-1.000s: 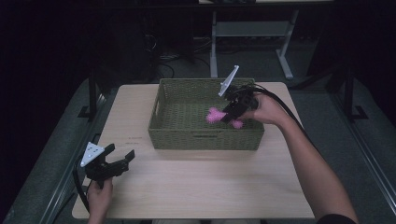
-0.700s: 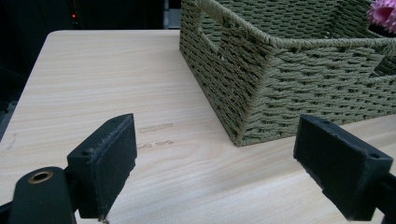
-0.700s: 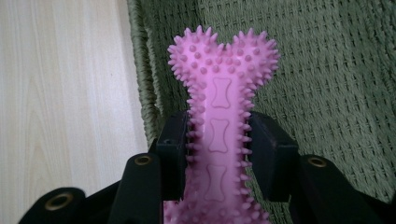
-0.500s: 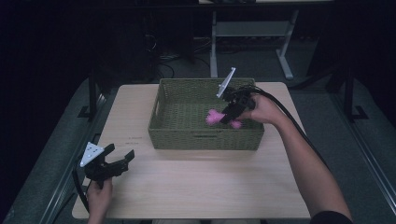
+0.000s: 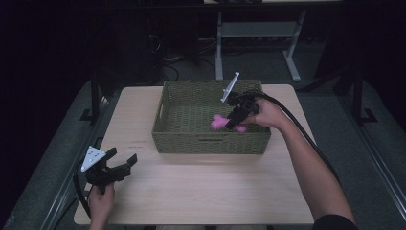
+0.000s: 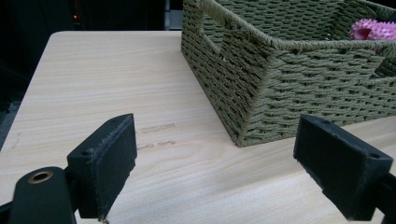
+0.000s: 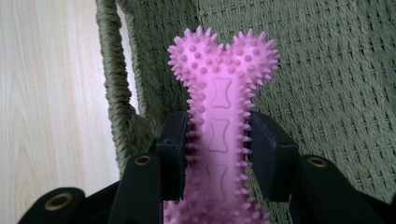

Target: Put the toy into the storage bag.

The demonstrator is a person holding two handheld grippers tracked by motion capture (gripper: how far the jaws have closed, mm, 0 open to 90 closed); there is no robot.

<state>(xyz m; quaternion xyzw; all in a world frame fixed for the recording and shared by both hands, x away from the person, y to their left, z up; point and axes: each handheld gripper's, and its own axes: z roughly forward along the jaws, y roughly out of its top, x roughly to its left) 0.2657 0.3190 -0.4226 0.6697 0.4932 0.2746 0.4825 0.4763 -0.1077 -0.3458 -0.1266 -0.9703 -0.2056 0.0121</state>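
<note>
A pink spiky bone-shaped toy [image 7: 219, 93] is clamped by its shaft between the pads of my right gripper [image 7: 218, 140], which is shut on it. In the high view the right gripper [image 5: 233, 120] holds the pink toy [image 5: 219, 122] low inside the green woven basket [image 5: 210, 142], near its front right part. The toy [image 6: 373, 31] peeks over the basket's rim [image 6: 280, 44] in the left gripper view. My left gripper [image 5: 122, 163] rests at the table's near left corner, open, with nothing between its pads [image 6: 109, 158].
The basket stands at the back middle of the light wooden table [image 5: 210, 191]. A handle hole [image 6: 212, 44] opens in the basket's left end wall. A metal frame [image 5: 258, 33] stands on the floor behind the table.
My right gripper has sunk a little deeper into the basket with the pink toy. The left gripper has stayed put.
</note>
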